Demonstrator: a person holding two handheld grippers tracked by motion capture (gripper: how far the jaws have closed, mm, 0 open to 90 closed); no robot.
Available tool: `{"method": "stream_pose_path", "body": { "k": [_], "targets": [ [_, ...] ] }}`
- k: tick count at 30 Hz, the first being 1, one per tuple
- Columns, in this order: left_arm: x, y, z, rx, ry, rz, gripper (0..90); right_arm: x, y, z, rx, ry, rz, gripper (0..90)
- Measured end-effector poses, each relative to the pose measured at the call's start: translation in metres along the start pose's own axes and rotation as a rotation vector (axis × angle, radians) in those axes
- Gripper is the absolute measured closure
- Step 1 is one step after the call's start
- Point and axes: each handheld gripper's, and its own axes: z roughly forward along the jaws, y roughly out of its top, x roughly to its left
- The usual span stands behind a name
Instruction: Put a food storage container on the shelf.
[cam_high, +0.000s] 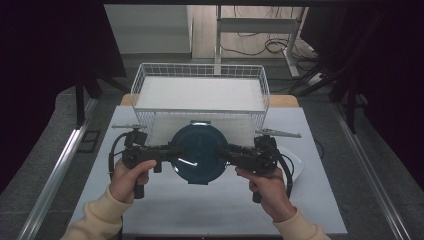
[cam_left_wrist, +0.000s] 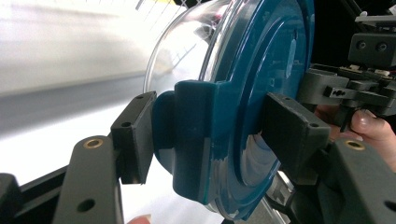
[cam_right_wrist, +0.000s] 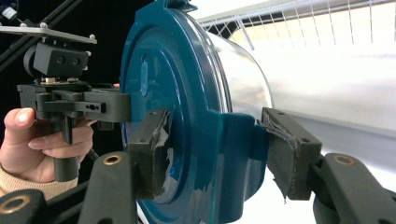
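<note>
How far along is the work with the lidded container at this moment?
Done: the clear container with its teal lid is off the table, with the left gripper and right gripper each shut on a side clip of the lid, as both gripper views show. In hand: it hangs just in front of the white wire basket. Left, probably: setting it down, perhaps in the basket, and letting go.

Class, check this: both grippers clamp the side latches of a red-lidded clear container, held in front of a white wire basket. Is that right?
Not quite. The lid is dark blue, not red, as the high view shows. The left gripper and right gripper do clamp its latches, in front of the basket.
</note>
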Motion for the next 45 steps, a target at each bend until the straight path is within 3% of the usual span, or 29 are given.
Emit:
{"method": "stream_pose_path", "body": {
  "k": [9, 24, 37, 45],
  "targets": [
    [-0.012, 0.02, -0.008, -0.019, 0.005, 0.043, 37.2, 0.009, 0.019, -0.005, -0.022, 0.009, -0.023, 43.7],
    [-0.023, 0.059, -0.019, -0.042, -0.004, 0.069, 37.1, 0.02, 0.058, -0.01, -0.042, 0.015, -0.062, 44.2],
    [-0.017, 0.092, -0.019, -0.059, 0.007, 0.064, 36.9, 0.014, 0.089, 0.001, -0.04, 0.027, -0.058, 44.6],
    [-0.012, 0.111, -0.018, -0.052, -0.007, 0.047, 36.9, 0.011, 0.107, 0.005, -0.037, 0.027, -0.07, 44.9]
  ]
}}
